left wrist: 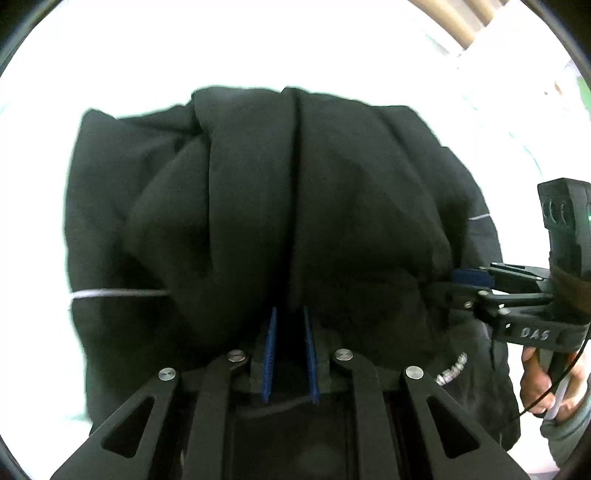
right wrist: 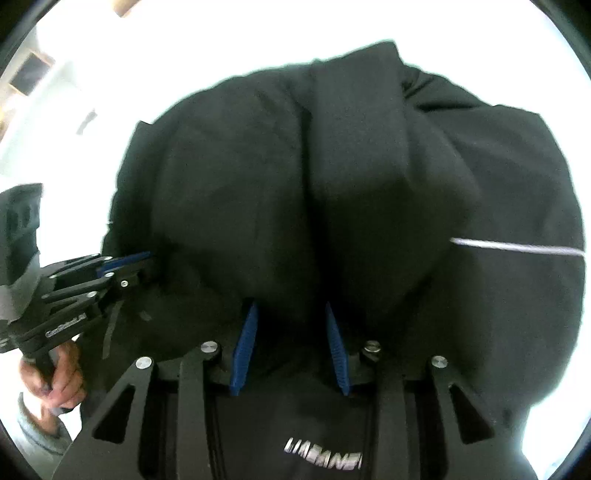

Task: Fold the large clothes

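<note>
Surroundings: we see a bright, overexposed white tabletop (left wrist: 258,48) all round the cloth; a strip of wooden trim (left wrist: 454,18) shows at the far edge in the left wrist view, and a framed dark panel (right wrist: 31,72) at the upper left of the right wrist view.
Obstructions: the dark cloth fills most of both views, so we cannot make out what lies under it or behind it.
Garment: a black garment (left wrist: 258,203) bunched into thick rolled folds, matte, with a thin white stripe (left wrist: 118,292) across one side and pale lettering (right wrist: 323,457) near the lower hem – too blurred for us to read.
Place: it lies on the tabletop, directly ahead of both grippers and between them.
Orientation: the main folds run away from each camera, front to back – the long axis we cannot settle, since the heap is roughly as wide as it is deep.
Left gripper (left wrist: 290,312): jaws nearly closed, blue pads pinching a fold of the black garment.
Right gripper (right wrist: 290,308): jaws part-way apart with cloth bulging between the blue pads; we cannot tell whether they press on it.
Hands: a right hand (left wrist: 546,380) and a left hand (right wrist: 55,376) grip the handles, each in a grey sleeve (right wrist: 37,435).
</note>
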